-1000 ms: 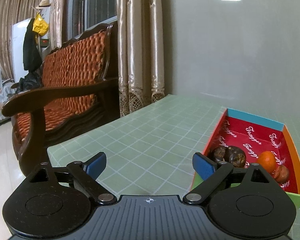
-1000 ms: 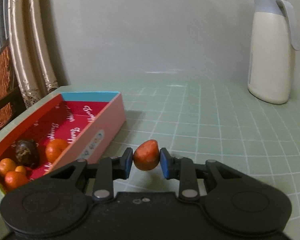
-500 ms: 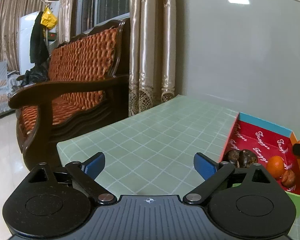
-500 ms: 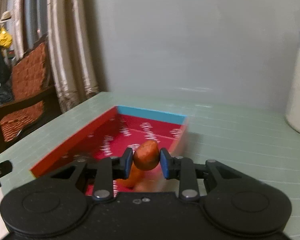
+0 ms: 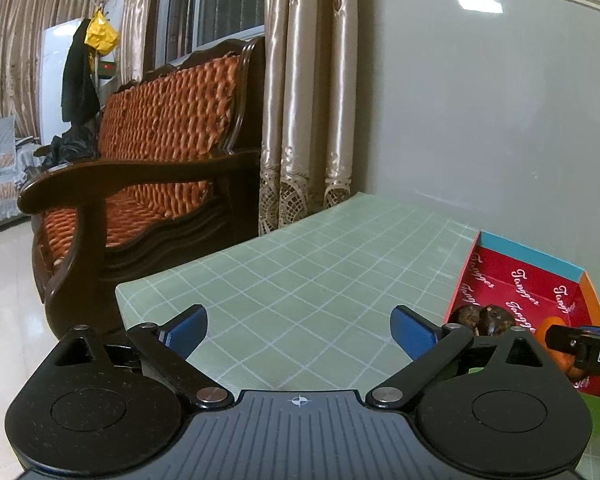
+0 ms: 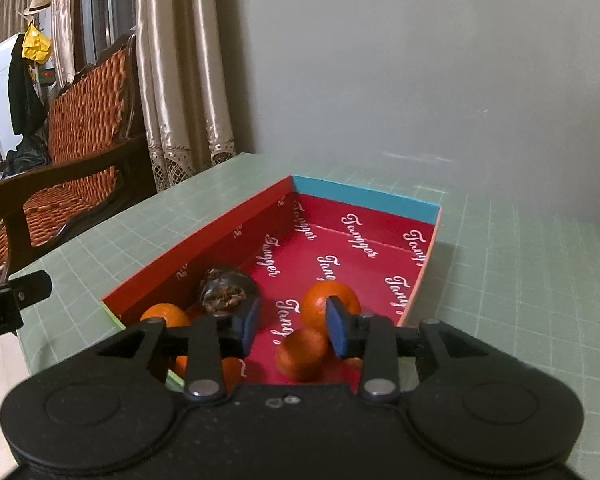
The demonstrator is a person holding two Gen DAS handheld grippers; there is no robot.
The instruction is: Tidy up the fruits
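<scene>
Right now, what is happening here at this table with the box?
A person holding two grippers is sorting fruit into the red box on the green table. The right gripper is over the box with its jaws opening, and a small orange fruit lies free below them. The left gripper hangs open and empty beside the box.

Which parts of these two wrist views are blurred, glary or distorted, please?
Left wrist view: a ceiling-light reflection glares on the wall, and fisheye bending curves the wall trim; the table is sharp. Right wrist view: the small orange fruit beneath the opening right gripper looks soft with blur, while the box lettering stays crisp.
</scene>
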